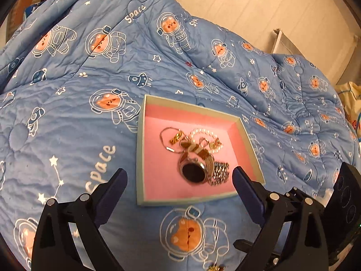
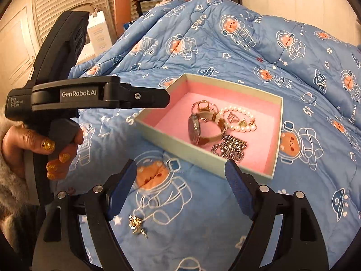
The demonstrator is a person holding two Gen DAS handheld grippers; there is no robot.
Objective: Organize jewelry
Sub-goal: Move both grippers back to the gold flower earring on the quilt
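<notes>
A blue quilt (image 1: 74, 122) printed with astronaut bears and the word "Space" covers the bed and fills most of both views, spreading under and well beyond each hand-held gripper. On it lies a shallow open box (image 1: 141, 149) with pale grey-green walls and a pink lining; it sits just ahead of the left hand-held gripper (image 1: 179, 178), whose right fingertip overlaps the near right part of the box in the picture. From the right wrist view the same box (image 2: 180, 144) lies ahead and a little to the right of the right hand-held gripper (image 2: 181, 169).

The left hand-held gripper stands wide open with nothing between its fingers (image 1: 114, 187). The right hand-held gripper is likewise spread wide and holds nothing. In the right wrist view the left device appears off to the left, gripped by a hand (image 2: 42, 149) with gold glitter nails.

Inside the box the jewelry is heaped together: a watch (image 1: 194, 169) with a dark round face and a tan strap, a silver link bracelet (image 1: 220, 172) touching it on the side nearer the gripper, a pearl bracelet (image 1: 203, 132) behind, a thin silver chain (image 1: 163, 139) and small gold pieces (image 1: 177, 138) further back.

One small gold piece (image 2: 136, 224) lies outside the box on the quilt, close under the right hand-held gripper, near its left finger.
</notes>
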